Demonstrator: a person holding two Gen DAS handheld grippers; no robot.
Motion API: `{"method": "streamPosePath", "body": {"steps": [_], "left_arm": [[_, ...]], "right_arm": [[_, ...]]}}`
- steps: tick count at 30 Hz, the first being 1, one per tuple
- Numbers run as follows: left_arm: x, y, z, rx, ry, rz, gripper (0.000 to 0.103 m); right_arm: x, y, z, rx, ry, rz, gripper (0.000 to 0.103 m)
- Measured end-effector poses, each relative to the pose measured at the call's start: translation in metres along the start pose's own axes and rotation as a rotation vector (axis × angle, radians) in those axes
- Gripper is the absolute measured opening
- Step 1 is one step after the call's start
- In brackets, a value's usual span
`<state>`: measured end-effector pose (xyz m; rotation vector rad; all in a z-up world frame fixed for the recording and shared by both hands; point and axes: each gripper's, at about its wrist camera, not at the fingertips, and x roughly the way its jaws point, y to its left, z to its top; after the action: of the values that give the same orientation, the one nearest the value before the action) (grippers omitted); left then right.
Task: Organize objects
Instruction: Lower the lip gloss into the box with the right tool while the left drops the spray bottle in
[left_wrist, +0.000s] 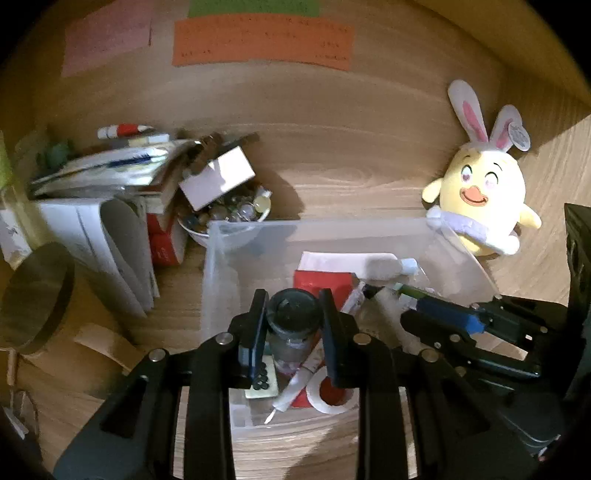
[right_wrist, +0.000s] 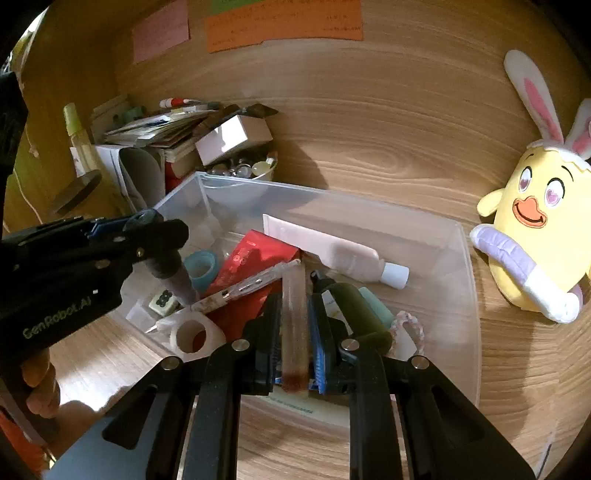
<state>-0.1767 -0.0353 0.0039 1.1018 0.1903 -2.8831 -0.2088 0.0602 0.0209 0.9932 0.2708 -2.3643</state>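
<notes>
Care is needed as the left tool (left_wrist: 293, 325), gripping a small jar (left_wrist: 291, 325), and the right tool (right_wrist: 293, 332), clamping a clear tube (right_wrist: 294, 328), lower them gently into the clear box (right_wrist: 469, 280) without knocking anything.

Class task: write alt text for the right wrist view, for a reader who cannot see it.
The right gripper holds a clear tube over a cluttered clear plastic bin. At left, the left gripper holds a small dark-capped bottle above it; a yellow plush chick sits right.

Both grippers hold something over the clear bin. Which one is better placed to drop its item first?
Probably the left gripper: its dark-capped bottle hangs over the clear bin. The right gripper holds its clear tube near the front wall.
</notes>
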Motion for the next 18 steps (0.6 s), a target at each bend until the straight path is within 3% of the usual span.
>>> {"method": "streamPosePath", "body": {"steps": [4, 9, 12, 18], "left_arm": [[0.003, 0.002, -0.002, -0.026, 0.027, -0.051, 0.053], [-0.005, -0.001, -0.004, -0.02, 0.021, -0.076, 0.054], [-0.014, -0.003, -0.007, -0.006, 0.012, -0.089, 0.062], [-0.03, -0.007, -0.014, 0.01, -0.003, -0.1, 0.068]], "right_arm": [[-0.002, -0.002, 0.0, 0.001, 0.008, 0.017, 0.016], [-0.012, -0.005, 0.0, 0.01, -0.009, 0.022, 0.017], [-0.021, -0.005, -0.002, 0.009, -0.018, 0.021, 0.019], [-0.042, -0.006, -0.011, 0.001, -0.052, -0.002, 0.033]]}}
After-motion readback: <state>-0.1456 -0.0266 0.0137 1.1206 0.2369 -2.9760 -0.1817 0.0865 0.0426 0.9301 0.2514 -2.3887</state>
